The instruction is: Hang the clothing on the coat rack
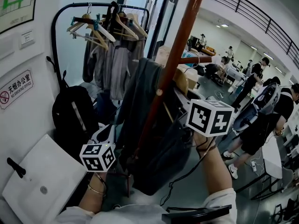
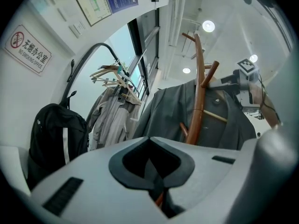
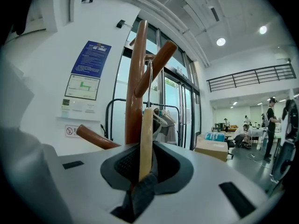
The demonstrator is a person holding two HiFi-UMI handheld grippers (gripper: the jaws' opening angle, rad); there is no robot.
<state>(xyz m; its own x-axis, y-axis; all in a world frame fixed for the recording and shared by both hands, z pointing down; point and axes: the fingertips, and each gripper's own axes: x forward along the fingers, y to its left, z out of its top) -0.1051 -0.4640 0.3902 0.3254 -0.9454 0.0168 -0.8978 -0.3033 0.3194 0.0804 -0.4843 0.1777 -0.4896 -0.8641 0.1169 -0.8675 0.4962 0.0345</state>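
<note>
A dark grey jacket (image 1: 163, 143) hangs against the brown coat rack (image 1: 173, 55), draped round its pole. Behind the coat rack, a black garment rail (image 1: 58, 27) carries wooden hangers and pale grey clothes (image 1: 114, 64), and a black backpack (image 1: 72, 115) stands below that rail.

The right gripper (image 3: 145, 169) is raised just right of the pole. Its jaws are clamped on a wooden hanger (image 3: 145, 134) and a fold of the jacket's cloth, close under a slanting peg (image 3: 156, 64).

The left gripper (image 2: 152, 171) sits lower, left of the pole by the jacket's hem. Its jaws are drawn together, and I cannot tell whether cloth is pinched.
</note>
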